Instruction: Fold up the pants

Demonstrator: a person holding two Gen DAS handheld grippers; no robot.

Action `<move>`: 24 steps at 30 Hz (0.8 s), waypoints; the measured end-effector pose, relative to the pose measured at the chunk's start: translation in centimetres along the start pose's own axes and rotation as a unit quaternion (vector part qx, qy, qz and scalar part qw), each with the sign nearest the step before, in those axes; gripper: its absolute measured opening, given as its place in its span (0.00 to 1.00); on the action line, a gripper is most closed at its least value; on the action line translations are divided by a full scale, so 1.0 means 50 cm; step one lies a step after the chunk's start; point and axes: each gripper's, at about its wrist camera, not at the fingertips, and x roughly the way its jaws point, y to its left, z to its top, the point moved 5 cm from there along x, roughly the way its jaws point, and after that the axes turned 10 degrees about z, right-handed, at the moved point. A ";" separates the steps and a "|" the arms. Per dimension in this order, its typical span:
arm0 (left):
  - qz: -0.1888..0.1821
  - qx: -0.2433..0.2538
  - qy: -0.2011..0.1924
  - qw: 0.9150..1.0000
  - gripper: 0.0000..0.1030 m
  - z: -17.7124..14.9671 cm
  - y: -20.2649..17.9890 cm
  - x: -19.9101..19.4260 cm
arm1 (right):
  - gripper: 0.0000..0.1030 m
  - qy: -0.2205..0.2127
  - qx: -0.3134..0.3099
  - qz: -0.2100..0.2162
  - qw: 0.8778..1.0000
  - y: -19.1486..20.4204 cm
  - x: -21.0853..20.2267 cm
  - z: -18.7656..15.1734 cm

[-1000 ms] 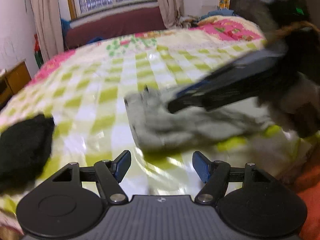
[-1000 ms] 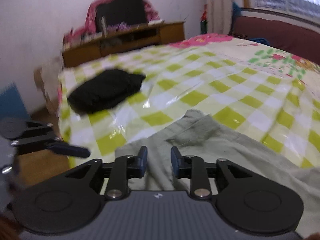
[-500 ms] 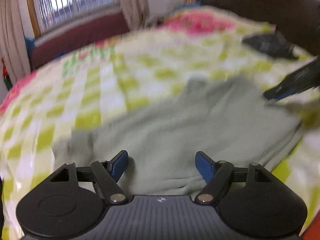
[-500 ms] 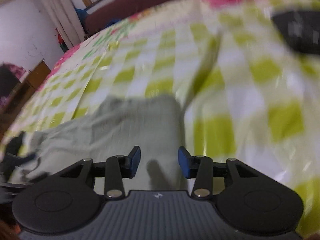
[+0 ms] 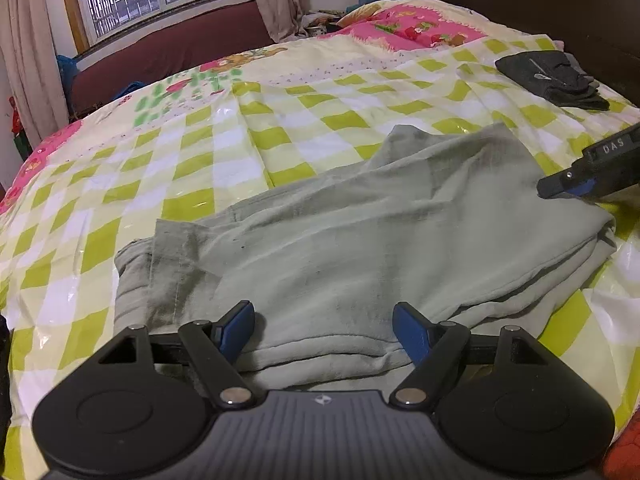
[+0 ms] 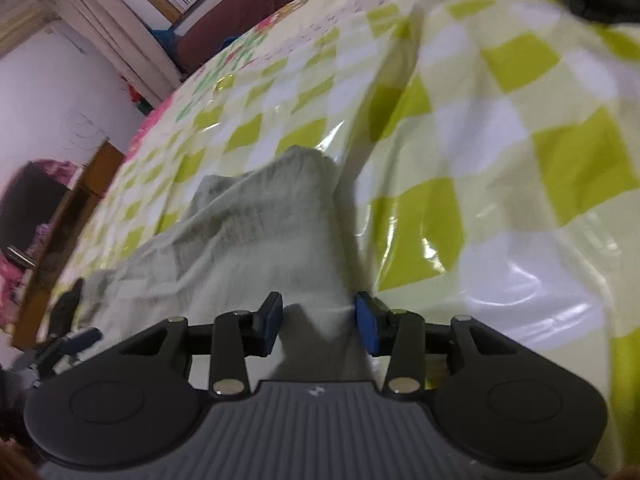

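Now you are holding both grippers released: your left gripper [image 5: 323, 324] over the folded pants [image 5: 360, 232], your right gripper [image 6: 319, 322] seemingly straddling their edge.

The pants [image 5: 360, 232] lie on the bed [image 5: 280, 128], a folded garment [image 5: 552, 78] well behind to their right.

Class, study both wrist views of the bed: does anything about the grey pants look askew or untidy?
Yes. The grey pants lie folded unevenly: lower layers stick out past the top layer at the right edge, and the cuffs at the left end are staggered.
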 end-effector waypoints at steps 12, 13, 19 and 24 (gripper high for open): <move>0.004 0.029 0.010 1.000 0.87 0.013 -0.017 0.006 | 0.29 0.010 0.047 0.082 0.995 -0.004 -0.001 0.010; 0.005 0.032 0.009 0.999 0.87 0.013 -0.018 0.004 | 0.21 0.013 0.040 0.105 0.994 0.015 -0.009 0.008; 0.001 0.025 0.010 1.000 0.87 0.010 -0.017 0.008 | 0.23 0.028 0.060 0.096 0.993 -0.004 0.029 -0.003; 0.000 0.028 0.004 1.000 0.87 0.009 -0.017 0.002 | 0.05 0.022 0.050 0.085 0.995 0.024 0.013 0.009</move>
